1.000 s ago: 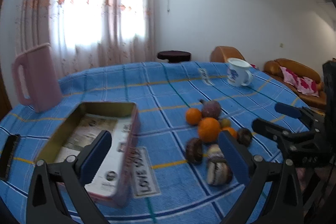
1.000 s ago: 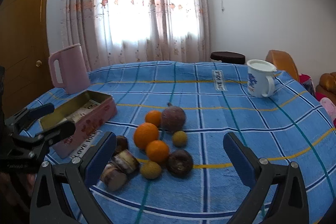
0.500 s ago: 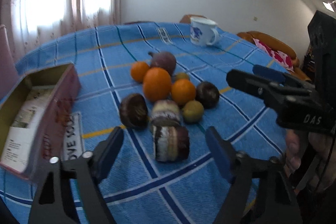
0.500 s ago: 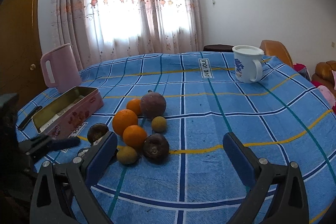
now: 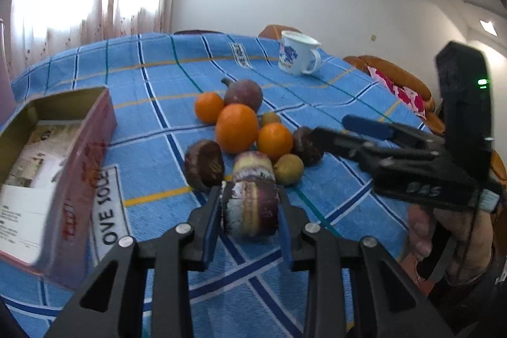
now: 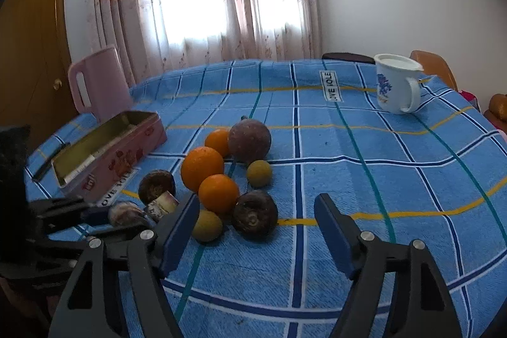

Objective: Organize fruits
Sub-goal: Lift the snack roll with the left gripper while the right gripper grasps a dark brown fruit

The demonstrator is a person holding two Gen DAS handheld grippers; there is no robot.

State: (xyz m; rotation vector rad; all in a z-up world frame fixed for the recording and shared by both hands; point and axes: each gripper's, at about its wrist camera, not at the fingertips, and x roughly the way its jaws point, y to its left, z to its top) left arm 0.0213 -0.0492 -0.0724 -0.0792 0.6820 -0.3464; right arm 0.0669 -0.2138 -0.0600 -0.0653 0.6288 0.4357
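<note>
A pile of fruit lies on the blue checked tablecloth (image 5: 152, 122): oranges (image 5: 236, 128), a purple round fruit (image 5: 243, 94), small yellow-green fruits (image 5: 288, 169), dark brown fruits (image 5: 204, 164) and two short sugarcane pieces. My left gripper (image 5: 249, 211) is shut on the near sugarcane piece (image 5: 250, 213); it also shows in the right wrist view (image 6: 126, 216). The second piece (image 5: 252, 166) lies just behind it. My right gripper (image 6: 256, 230) is open and empty, close over a dark brown fruit (image 6: 254, 214). An open pink tin box (image 5: 47, 148) stands left of the pile.
A white mug (image 6: 397, 84) stands at the far right of the table. A pink jug (image 6: 98, 83) stands behind the tin box (image 6: 107, 148). A sofa (image 5: 393, 78) and curtains lie beyond the table. The right gripper shows at the right of the left wrist view (image 5: 358, 132).
My left gripper moved in over the near sugarcane piece and closed on it. My right gripper came forward and lower toward the fruit pile, still open.
</note>
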